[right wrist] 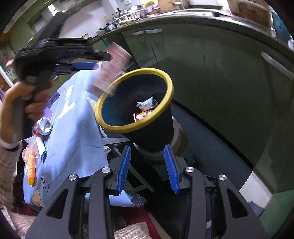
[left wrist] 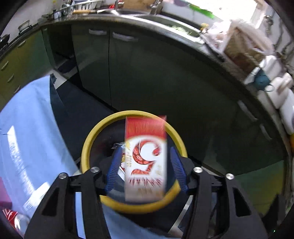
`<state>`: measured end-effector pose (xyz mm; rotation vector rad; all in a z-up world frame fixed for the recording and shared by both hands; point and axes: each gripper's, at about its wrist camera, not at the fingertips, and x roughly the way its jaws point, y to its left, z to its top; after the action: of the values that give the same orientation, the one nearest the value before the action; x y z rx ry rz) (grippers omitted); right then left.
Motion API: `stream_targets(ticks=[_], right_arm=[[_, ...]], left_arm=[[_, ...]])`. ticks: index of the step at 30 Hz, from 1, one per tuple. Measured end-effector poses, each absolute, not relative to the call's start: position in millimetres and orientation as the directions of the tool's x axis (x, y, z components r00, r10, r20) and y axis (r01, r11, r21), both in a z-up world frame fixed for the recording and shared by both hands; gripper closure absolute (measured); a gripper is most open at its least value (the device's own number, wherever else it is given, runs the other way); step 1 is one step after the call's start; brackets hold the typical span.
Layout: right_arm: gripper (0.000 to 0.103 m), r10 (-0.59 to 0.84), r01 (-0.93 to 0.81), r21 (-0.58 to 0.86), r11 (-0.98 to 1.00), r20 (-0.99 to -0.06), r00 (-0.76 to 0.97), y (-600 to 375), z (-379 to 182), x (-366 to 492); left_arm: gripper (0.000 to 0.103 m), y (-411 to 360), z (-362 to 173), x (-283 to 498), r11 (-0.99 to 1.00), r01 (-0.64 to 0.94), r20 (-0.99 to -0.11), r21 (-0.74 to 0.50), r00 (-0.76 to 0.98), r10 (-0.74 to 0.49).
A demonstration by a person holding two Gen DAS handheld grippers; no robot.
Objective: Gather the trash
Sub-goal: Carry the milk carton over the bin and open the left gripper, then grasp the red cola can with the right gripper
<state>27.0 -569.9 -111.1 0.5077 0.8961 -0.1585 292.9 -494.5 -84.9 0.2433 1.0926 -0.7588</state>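
A black trash bin with a yellow rim [left wrist: 88,145] [right wrist: 166,77] stands beside the table. In the left wrist view my left gripper [left wrist: 146,169] is open right above the bin. A red and white box [left wrist: 146,158] hangs blurred between its blue fingers [left wrist: 114,169] without touching them, over the bin's mouth. From the right wrist view the left gripper [right wrist: 91,66] is at upper left and the blurred box [right wrist: 113,68] is just off its tip, above the rim. Wrappers [right wrist: 145,108] lie in the bin. My right gripper [right wrist: 148,169] is open and empty, close to the bin's base.
A table with a light blue cloth [right wrist: 73,128] is left of the bin and holds a can [right wrist: 44,126], an orange packet [right wrist: 31,165] and other litter. Green kitchen cabinets [left wrist: 147,77] and a cluttered counter [left wrist: 128,12] stand behind. A red can [left wrist: 11,217] lies at the lower left.
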Motion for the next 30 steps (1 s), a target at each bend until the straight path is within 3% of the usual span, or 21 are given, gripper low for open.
stream_targets(ticks=[1, 7, 13, 17, 22, 23, 24, 25, 30], right_arm=[[0.061, 0.076, 0.341, 0.357, 0.869, -0.779, 0.622, -570.7, -111.3, 27.4], [0.061, 0.086, 0.328, 0.362, 0.873, -0.775, 0.626, -564.7, -108.6, 32.1], [0.061, 0.143, 0.234, 0.349, 0.907, -0.779, 0.611, -524.0, -103.6, 61.6], [0.061, 0.217, 0.098, 0.333, 0.938, -0.783, 0.583, -473.3, -90.4, 95.2], [0.061, 0.325, -0.111, 0.318, 0.942, -0.769, 0.551, -390.0, -62.8, 146.6], [0.059, 0.356, -0.170, 0.315, 0.934, -0.757, 0.548, -371.0, -55.5, 158.7], [0.050, 0.375, -0.217, 0.306, 0.927, -0.750, 0.545, -354.9, -50.2, 168.2], [0.043, 0.382, -0.254, 0.288, 0.923, -0.749, 0.541, -340.4, -46.2, 174.5], [0.042, 0.341, -0.492, 0.063, 0.868, -0.797, 0.499, -266.9, -22.0, 222.3]], left_arm=[[0.039, -498.3, -88.5, 297.8, 0.737, 0.652, -0.870, -0.179, 0.244, -0.428], [0.038, -458.1, -45.0, 295.0, 0.701, 0.664, -0.807, -0.260, 0.249, -0.535], [0.027, -318.0, 41.2, 267.3, 0.682, 0.672, -0.628, -0.290, 0.404, -0.665], [0.022, -206.0, 63.3, 250.9, 0.787, 0.586, -0.501, -0.192, 0.631, -0.592], [0.020, -94.8, 49.8, 247.4, 0.867, 0.461, -0.438, -0.187, 0.751, -0.494], [0.020, -77.4, 45.8, 248.4, 0.877, 0.440, -0.429, -0.192, 0.766, -0.478], [0.020, -59.3, 41.6, 249.9, 0.887, 0.416, -0.419, -0.198, 0.783, -0.461], [0.020, -38.1, 35.3, 252.3, 0.903, 0.378, -0.407, -0.205, 0.806, -0.430], [0.018, 32.3, 6.3, 262.2, 0.942, 0.259, -0.373, -0.214, 0.870, -0.324]])
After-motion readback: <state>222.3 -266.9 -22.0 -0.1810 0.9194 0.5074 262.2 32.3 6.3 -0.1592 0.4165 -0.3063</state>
